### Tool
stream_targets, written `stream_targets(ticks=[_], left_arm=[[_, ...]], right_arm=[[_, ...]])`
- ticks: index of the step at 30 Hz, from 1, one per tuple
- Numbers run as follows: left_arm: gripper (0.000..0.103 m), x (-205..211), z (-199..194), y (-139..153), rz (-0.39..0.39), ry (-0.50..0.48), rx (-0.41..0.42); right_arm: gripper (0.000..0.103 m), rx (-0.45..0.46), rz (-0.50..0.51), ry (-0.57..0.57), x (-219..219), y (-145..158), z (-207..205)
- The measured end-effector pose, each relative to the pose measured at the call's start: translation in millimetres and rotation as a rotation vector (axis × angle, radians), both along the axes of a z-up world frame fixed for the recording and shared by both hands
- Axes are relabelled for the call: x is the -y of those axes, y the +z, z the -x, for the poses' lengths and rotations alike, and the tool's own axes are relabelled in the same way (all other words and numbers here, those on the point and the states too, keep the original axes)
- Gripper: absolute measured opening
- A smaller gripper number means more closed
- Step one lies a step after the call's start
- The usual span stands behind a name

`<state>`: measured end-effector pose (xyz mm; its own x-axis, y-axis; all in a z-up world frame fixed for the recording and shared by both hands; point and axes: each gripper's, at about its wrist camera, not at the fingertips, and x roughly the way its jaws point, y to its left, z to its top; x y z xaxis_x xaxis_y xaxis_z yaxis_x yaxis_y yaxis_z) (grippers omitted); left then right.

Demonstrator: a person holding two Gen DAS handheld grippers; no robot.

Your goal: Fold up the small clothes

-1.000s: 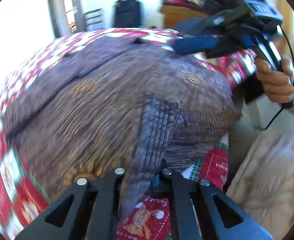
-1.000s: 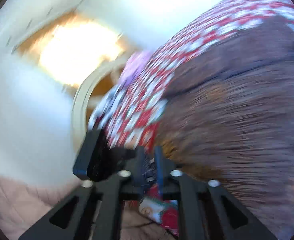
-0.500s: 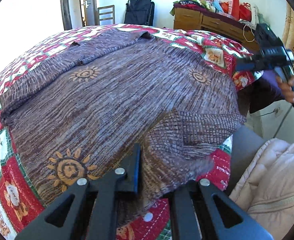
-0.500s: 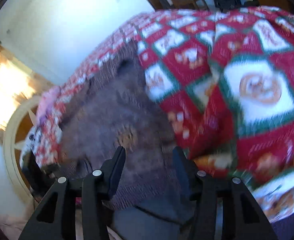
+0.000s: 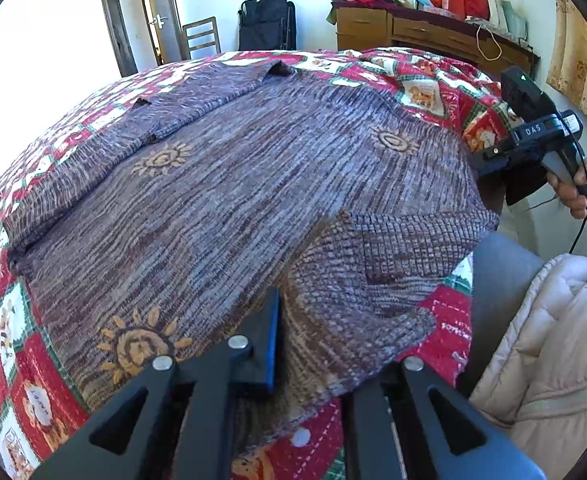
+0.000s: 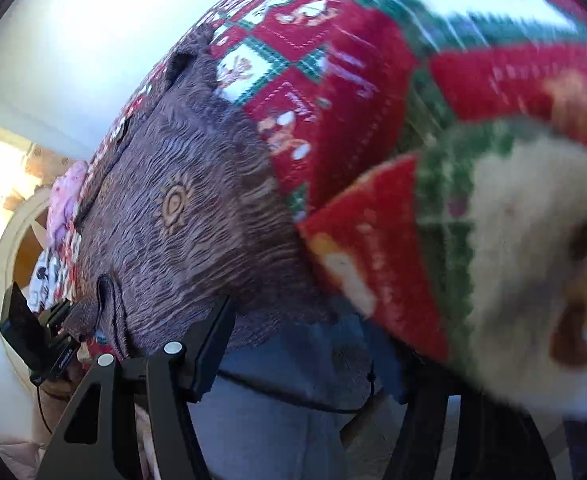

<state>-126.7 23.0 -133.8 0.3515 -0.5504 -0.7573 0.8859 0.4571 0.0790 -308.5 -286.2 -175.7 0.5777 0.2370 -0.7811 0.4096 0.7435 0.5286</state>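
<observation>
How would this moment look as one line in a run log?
task: fold sweater | left gripper: opening, sweater edge between jaws | right gripper: opening, empty, beside quilt

Sweater (image 5: 253, 208) cloth hides one left hand-held gripper (image 5: 293, 344) finger.

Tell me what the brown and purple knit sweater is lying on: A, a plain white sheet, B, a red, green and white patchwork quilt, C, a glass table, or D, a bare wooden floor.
B: the knit sweater lies spread flat on the patchwork quilt, whose red, green and white squares show around its edges in both wrist views.
</observation>
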Motion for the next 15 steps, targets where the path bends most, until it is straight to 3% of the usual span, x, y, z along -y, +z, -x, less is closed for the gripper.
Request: stream_targets(ticks=[4,5,8,9,15], left_arm=[[0.011,0.7,-6.2,-0.7,0.023,0.016,-0.042],[0.011,0.3,-7.9,-0.3,0.028,0.023,-0.056],[0.008,0.5,-6.6,0.1,0.029,0.033,-0.061],[0.008,0.2,-5.2,0.7,0.028,0.031,-0.061],[0.006,-22.8,-8.8,31.3,0.194,0.041,-0.179]], right_arm=[[0.064,0.136,-0.07,0.028,2.9,0.4,-2.1],[0.047,0.135,-0.067,0.051,0.3,0.7,-5.3],[0.019,0.098,-0.071,0.124,-5.2,3.0,-10.2],[0.015,0.078,-0.071,0.139,-5.2,6.2,-10.0],[0.013,0.113,-0.175,0.223,-10.2,49.0,-12.1]])
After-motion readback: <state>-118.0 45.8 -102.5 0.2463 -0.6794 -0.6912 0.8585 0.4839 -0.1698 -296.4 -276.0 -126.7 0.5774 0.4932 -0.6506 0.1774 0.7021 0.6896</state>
